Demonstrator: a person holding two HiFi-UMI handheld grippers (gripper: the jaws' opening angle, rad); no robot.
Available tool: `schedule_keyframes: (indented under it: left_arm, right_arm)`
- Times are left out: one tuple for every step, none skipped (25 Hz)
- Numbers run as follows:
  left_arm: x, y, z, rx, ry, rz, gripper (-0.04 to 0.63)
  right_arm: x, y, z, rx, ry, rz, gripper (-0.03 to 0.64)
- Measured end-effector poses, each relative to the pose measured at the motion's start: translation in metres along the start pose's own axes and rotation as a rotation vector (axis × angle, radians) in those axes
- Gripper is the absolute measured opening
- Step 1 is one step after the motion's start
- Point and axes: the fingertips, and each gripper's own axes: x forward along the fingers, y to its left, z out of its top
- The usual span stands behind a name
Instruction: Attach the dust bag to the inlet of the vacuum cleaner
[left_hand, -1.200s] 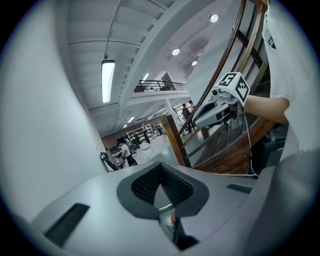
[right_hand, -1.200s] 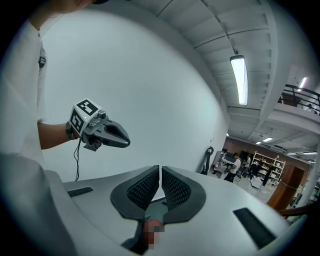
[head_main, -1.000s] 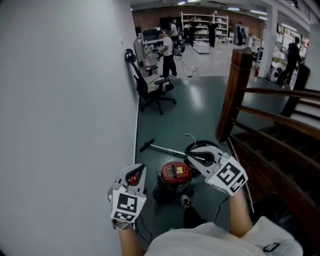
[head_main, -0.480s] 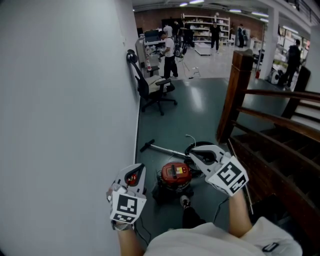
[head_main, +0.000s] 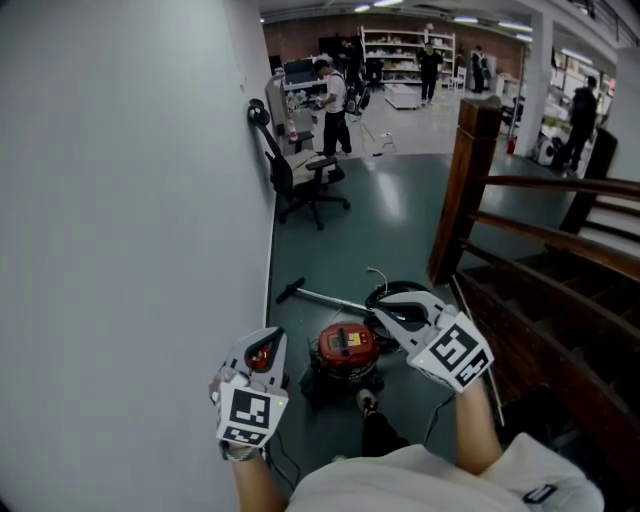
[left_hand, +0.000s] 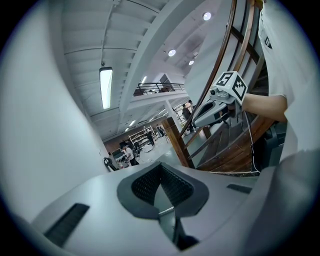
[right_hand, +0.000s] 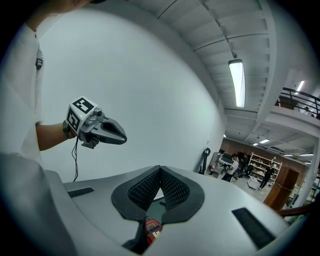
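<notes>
The vacuum cleaner stands on the floor below and ahead of both your grippers, so any move toward it is mostly downward. The left gripper has its jaws clenched tip to tip, and its own view shows nothing between the ribbed pads. The right gripper is clenched the same way and is just as empty. Low in the gap behind its pads you can glimpse the cleaner's red lid. You hold both grippers out in front of you, roughly level and well above the floor.

In the head view the red-topped canister sits between the two grippers. The left one is just to its left, and the right one's tips reach over the black hose coil at its far right. Neither hand is clearly the nearer, though I'd judge the right better placed for the hose side and the left for the wall side. The canister is round and has no long axis of its own. The thin wand beyond it runs slantwise, from the far left toward the coil.

I can't pick out the dust bag in any view. The dark mass around the base of the canister is too small and dim to name. The inlet doesn't show either, so I can't tell whether a bag is already on it or lies elsewhere. The white wall is close on your left, and the wooden stair rail is on your right.
</notes>
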Motion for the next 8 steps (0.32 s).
schedule_keyframes:
  left_arm:
    - [0.0013, -0.0013, -0.0007, -0.002, 0.001, -0.002, 0.002]
    - [0.0020, -0.0026, -0.0015, -0.004, 0.002, -0.003, 0.002]
    - [0.0022, -0.0039, -0.0024, -0.006, 0.003, -0.005, 0.002]
    - [0.0021, -0.0049, -0.0032, -0.007, 0.004, -0.006, 0.002]
    - [0.0020, -0.0057, -0.0038, -0.008, 0.005, -0.006, 0.002]
    - [0.0020, -0.0060, -0.0041, -0.009, 0.006, -0.006, 0.002]
    - [0.0021, -0.0062, -0.0043, -0.010, 0.007, -0.005, 0.002]
    - [0.0023, -0.0062, -0.0045, -0.011, 0.008, -0.004, 0.002]
  right_arm:
    - [-0.0005, -0.0005, -0.0010, 0.000, 0.001, 0.001, 0.028]
    - [-0.0009, -0.0006, -0.0018, -0.001, 0.002, 0.002, 0.028]
    - [-0.0014, -0.0003, -0.0026, -0.001, 0.003, 0.002, 0.028]
    - [-0.0019, 0.0000, -0.0034, 0.000, 0.003, 0.002, 0.028]
    - [-0.0023, 0.0003, -0.0040, 0.002, 0.004, 0.003, 0.028]
    - [-0.0026, 0.0003, -0.0045, 0.003, 0.005, 0.004, 0.028]
    - [-0.0027, 0.0002, -0.0049, 0.003, 0.007, 0.005, 0.028]
    - [-0.0028, 0.0000, -0.0053, 0.004, 0.008, 0.006, 0.028]
